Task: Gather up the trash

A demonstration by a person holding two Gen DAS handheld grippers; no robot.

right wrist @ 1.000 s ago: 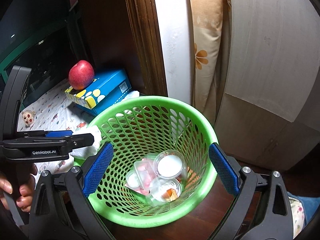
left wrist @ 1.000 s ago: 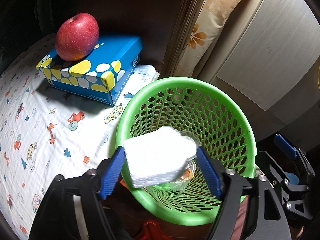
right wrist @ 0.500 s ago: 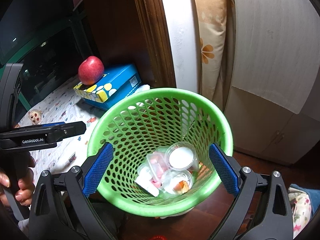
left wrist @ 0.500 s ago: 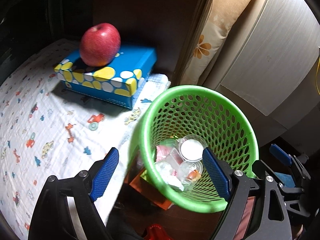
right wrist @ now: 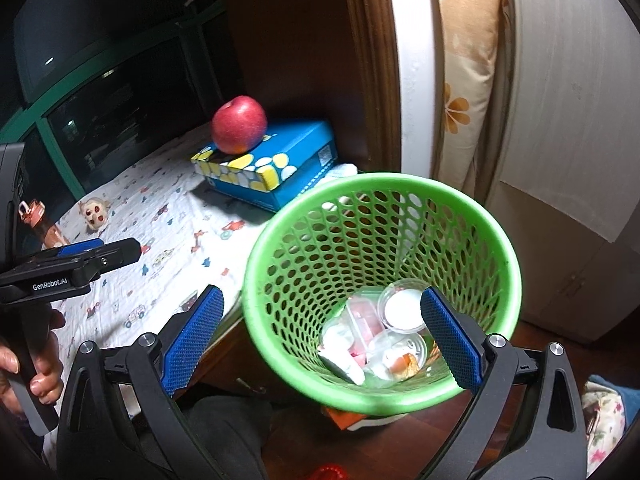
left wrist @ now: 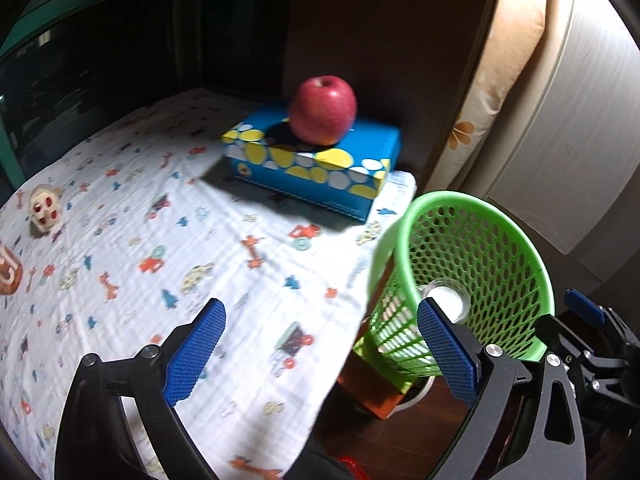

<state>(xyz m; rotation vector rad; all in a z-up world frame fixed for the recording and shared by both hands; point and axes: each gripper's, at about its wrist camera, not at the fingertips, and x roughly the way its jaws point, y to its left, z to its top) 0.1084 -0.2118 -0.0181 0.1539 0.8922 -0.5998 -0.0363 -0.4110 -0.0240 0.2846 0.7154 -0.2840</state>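
- We see a perforated, glossy plastic basket (right wrist: 496, 240).
- We see soft printed cloth (left wrist: 120, 240).
- Our apple (left wrist: 322, 110) looks smooth, shiny.

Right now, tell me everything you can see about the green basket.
The green basket is a round plastic bin with a solid rim and perforated, tapering walls. It stands upright on the dark floor beside the cloth-covered table. Inside lie clear lidded cups and crumpled wrappers. No gripper touches it; whatever lies under its base is unclear.
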